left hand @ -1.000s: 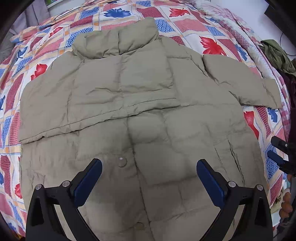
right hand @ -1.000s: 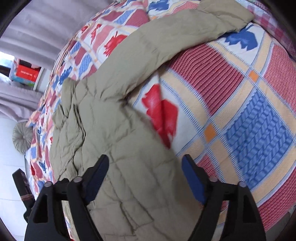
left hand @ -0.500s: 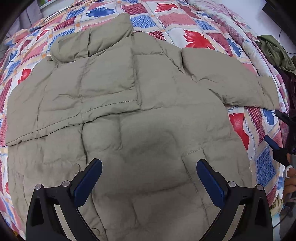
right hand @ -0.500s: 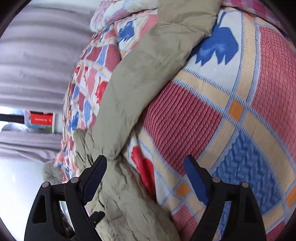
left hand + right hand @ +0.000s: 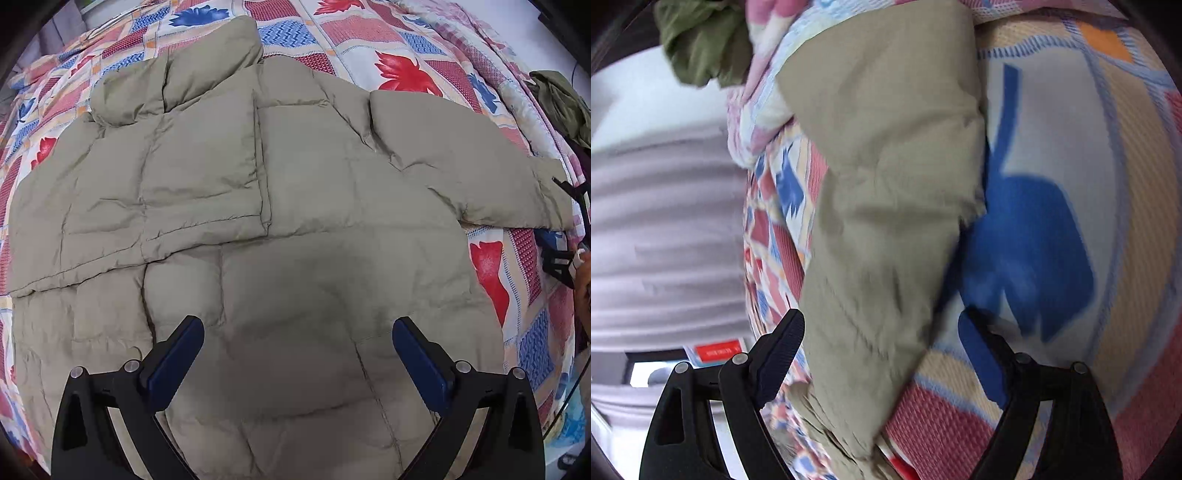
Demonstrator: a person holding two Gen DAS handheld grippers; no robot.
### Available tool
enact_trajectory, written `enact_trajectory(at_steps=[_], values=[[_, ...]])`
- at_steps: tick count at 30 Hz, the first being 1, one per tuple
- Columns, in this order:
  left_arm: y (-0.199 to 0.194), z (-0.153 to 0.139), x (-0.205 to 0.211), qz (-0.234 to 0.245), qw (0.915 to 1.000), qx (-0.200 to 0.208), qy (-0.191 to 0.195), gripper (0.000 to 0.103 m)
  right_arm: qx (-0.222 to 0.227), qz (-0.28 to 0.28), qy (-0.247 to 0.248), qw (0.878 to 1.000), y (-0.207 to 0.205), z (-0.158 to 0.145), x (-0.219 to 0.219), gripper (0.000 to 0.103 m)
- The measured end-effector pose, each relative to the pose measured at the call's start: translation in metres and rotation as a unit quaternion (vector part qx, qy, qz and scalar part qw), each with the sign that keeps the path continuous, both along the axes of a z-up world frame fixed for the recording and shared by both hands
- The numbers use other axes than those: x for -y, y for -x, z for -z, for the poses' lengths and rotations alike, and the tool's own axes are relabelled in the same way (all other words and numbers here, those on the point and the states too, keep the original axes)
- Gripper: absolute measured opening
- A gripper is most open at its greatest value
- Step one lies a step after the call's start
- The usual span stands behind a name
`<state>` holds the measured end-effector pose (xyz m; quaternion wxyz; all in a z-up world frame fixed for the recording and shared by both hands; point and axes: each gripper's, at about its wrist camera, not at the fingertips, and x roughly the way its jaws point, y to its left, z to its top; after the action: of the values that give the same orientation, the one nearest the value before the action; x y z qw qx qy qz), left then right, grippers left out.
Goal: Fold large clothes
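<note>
A large khaki puffer jacket (image 5: 295,229) lies flat on a patchwork quilt (image 5: 406,44), collar (image 5: 177,81) at the far side. One sleeve is folded across its chest (image 5: 140,206). The other sleeve (image 5: 465,173) stretches out to the right. My left gripper (image 5: 297,354) is open and empty above the jacket's lower body. My right gripper (image 5: 881,343) is open, its fingers on either side of the outstretched sleeve (image 5: 894,192) near the cuff. It also shows at the right edge of the left wrist view (image 5: 565,236).
A green garment (image 5: 561,103) lies at the bed's far right edge, also seen in the right wrist view (image 5: 701,40). Grey curtains (image 5: 665,236) and a red box (image 5: 720,350) stand beyond the bed.
My left gripper has moved to the right over the jacket. My right gripper has travelled along the outstretched sleeve to its cuff end and now straddles it.
</note>
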<state>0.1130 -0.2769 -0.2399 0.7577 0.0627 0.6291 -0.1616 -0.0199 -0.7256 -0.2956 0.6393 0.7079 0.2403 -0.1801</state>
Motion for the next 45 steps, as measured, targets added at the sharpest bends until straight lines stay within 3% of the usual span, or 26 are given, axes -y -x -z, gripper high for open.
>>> enact_trajectory(at_steps=[4, 6, 7, 8, 9, 15, 22, 26, 30, 35, 38, 41, 45], values=[[-0.002, 0.001, 0.002, 0.003, 1.0000, 0.002, -0.004, 0.102, 0.011, 0.009, -0.023, 1.000, -0.015, 0.001, 0.016, 0.084], [-0.004, 0.001, 0.001, 0.000, 1.0000, -0.001, -0.002, 0.102, 0.022, 0.009, -0.049, 0.998, -0.023, 0.005, 0.020, 0.054], [-0.005, 0.001, 0.000, 0.002, 1.0000, -0.004, -0.001, 0.102, 0.030, 0.007, -0.067, 0.997, -0.028, 0.008, 0.020, 0.027], [-0.006, 0.000, 0.000, 0.005, 1.0000, -0.005, 0.000, 0.102, 0.038, 0.006, -0.073, 0.997, -0.032, 0.008, 0.020, 0.010], [-0.007, -0.002, -0.002, 0.009, 1.0000, -0.003, 0.001, 0.102, 0.037, 0.005, -0.066, 0.997, -0.035, 0.005, 0.019, 0.007], [-0.016, -0.014, -0.022, 0.011, 0.9996, 0.028, 0.002, 0.102, 0.081, -0.045, -0.021, 0.996, -0.064, -0.037, 0.000, 0.007], [-0.022, -0.021, -0.068, -0.007, 0.9992, 0.037, 0.014, 0.102, 0.139, -0.145, 0.034, 0.979, -0.125, -0.104, -0.064, 0.007], [-0.026, -0.025, -0.109, -0.032, 0.9982, 0.048, 0.015, 0.102, 0.128, -0.237, 0.104, 0.957, -0.170, -0.139, -0.136, 0.007], [-0.036, -0.032, -0.151, -0.054, 0.9954, 0.078, 0.008, 0.102, 0.096, -0.334, 0.191, 0.918, -0.208, -0.156, -0.224, 0.007], [-0.052, -0.033, -0.199, -0.089, 0.9912, 0.097, 0.004, 0.102, 0.052, -0.441, 0.259, 0.858, -0.242, -0.139, -0.337, 0.007], [-0.060, -0.028, -0.220, -0.108, 0.9891, 0.100, 0.004, 0.102, 0.010, -0.477, 0.269, 0.837, -0.239, -0.102, -0.384, 0.007], [-0.065, -0.020, -0.232, -0.118, 0.9882, 0.098, 0.008, 0.102, -0.028, -0.490, 0.268, 0.829, -0.221, -0.064, -0.410, 0.007], [-0.069, -0.008, -0.233, -0.120, 0.9888, 0.089, 0.011, 0.102, -0.063, -0.484, 0.258, 0.834, -0.215, -0.029, -0.418, 0.007]])
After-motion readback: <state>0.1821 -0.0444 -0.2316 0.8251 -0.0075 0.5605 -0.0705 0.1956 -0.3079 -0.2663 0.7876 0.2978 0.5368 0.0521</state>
